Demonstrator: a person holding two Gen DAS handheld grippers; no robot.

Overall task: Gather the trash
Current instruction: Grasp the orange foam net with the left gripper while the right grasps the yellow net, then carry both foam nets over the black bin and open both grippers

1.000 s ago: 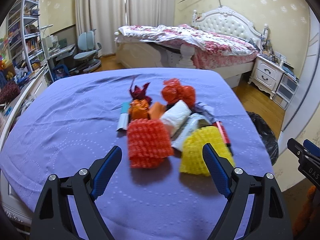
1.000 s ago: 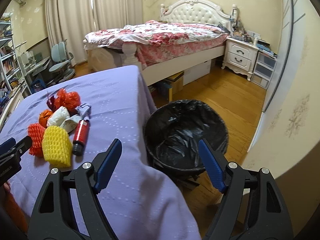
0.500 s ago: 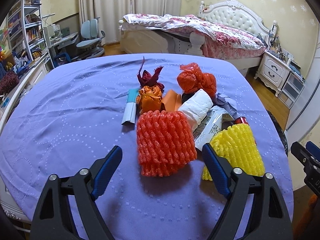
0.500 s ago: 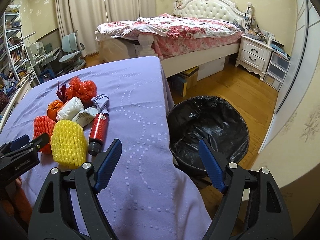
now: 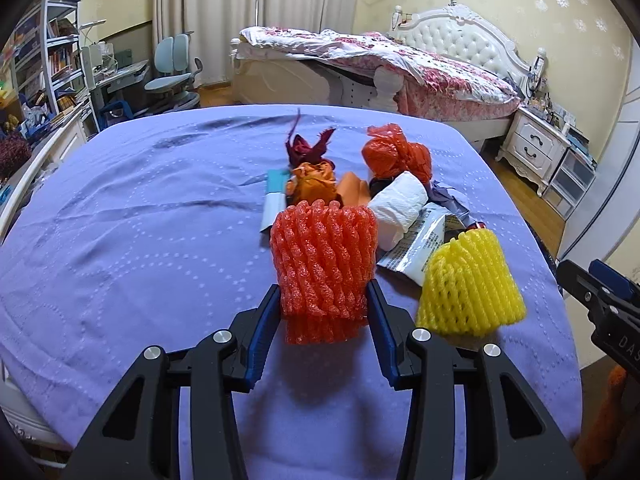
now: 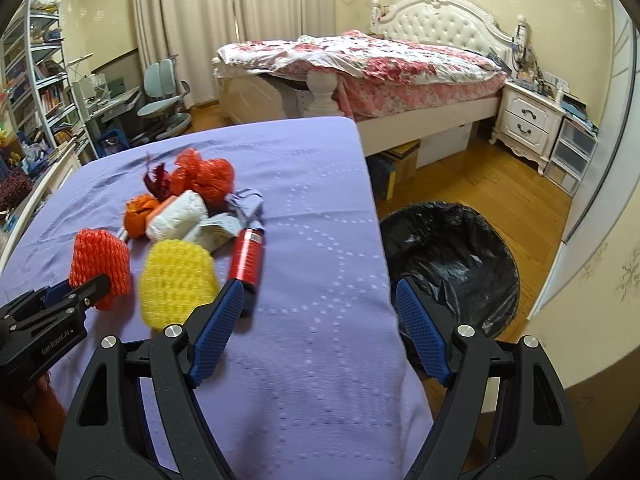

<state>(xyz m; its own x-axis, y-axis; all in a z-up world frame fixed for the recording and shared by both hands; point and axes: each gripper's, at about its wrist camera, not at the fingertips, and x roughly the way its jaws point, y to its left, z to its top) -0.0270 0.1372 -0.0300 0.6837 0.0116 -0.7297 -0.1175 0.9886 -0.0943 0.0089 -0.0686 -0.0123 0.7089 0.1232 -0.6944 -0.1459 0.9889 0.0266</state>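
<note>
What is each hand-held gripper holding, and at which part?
The left hand-held gripper, jaws closing, pinches the orange foam net at its near lower end. The right hand-held gripper holds nothing.

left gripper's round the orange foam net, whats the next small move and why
Probably finish the squeeze, then lift. The left gripper is closing with the orange foam net between its fingers, and the net sits on the purple cloth. The black-lined bin beside the table is the likely drop.
</note>
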